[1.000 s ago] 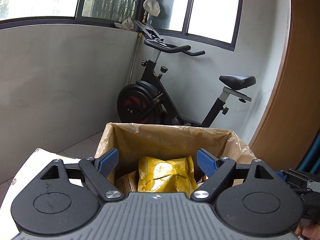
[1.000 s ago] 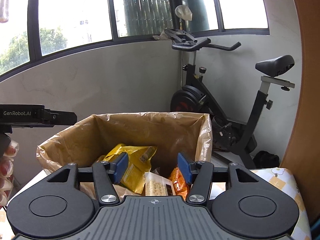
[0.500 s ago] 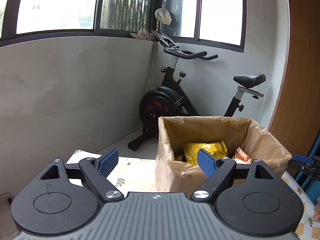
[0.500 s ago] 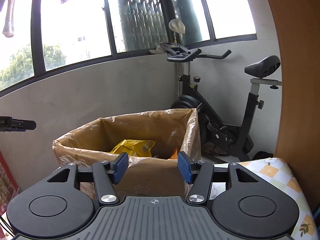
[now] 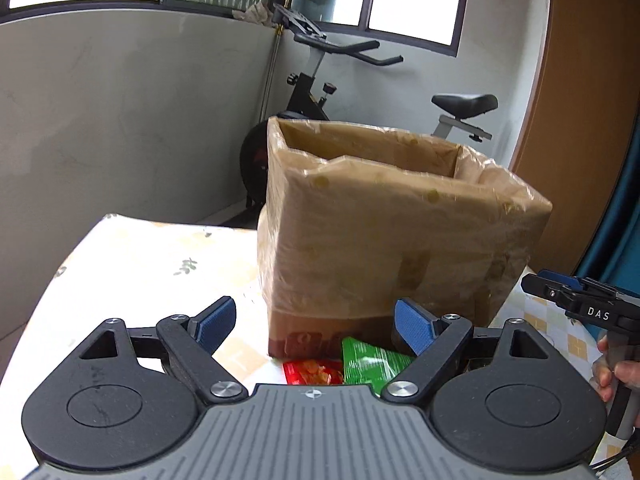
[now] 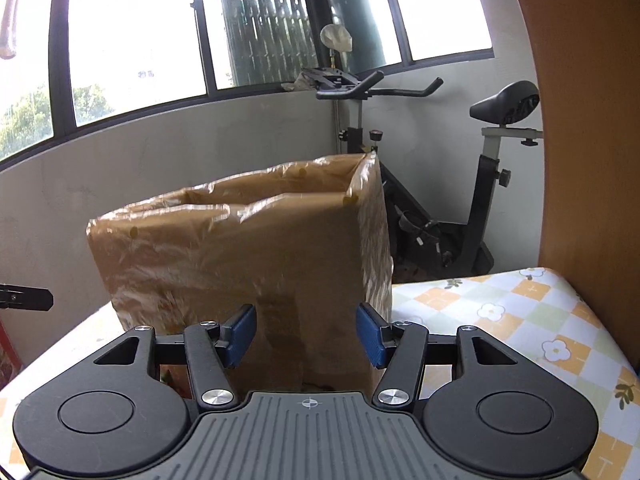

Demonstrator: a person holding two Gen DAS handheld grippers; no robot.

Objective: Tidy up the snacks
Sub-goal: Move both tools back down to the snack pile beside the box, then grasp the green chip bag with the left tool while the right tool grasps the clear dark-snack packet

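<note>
A tall cardboard box (image 5: 384, 232) lined with clear plastic stands on the table, and its inside is hidden from both views. At its foot in the left wrist view lie a red snack packet (image 5: 312, 372) and a green snack packet (image 5: 372, 362). My left gripper (image 5: 316, 322) hangs open just above and behind them, nothing between its blue pads. My right gripper (image 6: 306, 334) is open and empty in front of the box (image 6: 248, 256). That right gripper (image 5: 576, 300) also shows at the left view's right edge, held by a hand (image 5: 614, 372).
The table wears a floral checked cloth (image 6: 520, 320) with bare cloth to the box's right and left (image 5: 152, 264). An exercise bike (image 6: 440, 184) stands behind the table by the grey wall. A wooden panel (image 6: 580, 120) rises on the right.
Both grippers have pulled back from above the box and dropped low. The packets inside the box are out of sight, and the red and green packets on the table have come into the left view.
</note>
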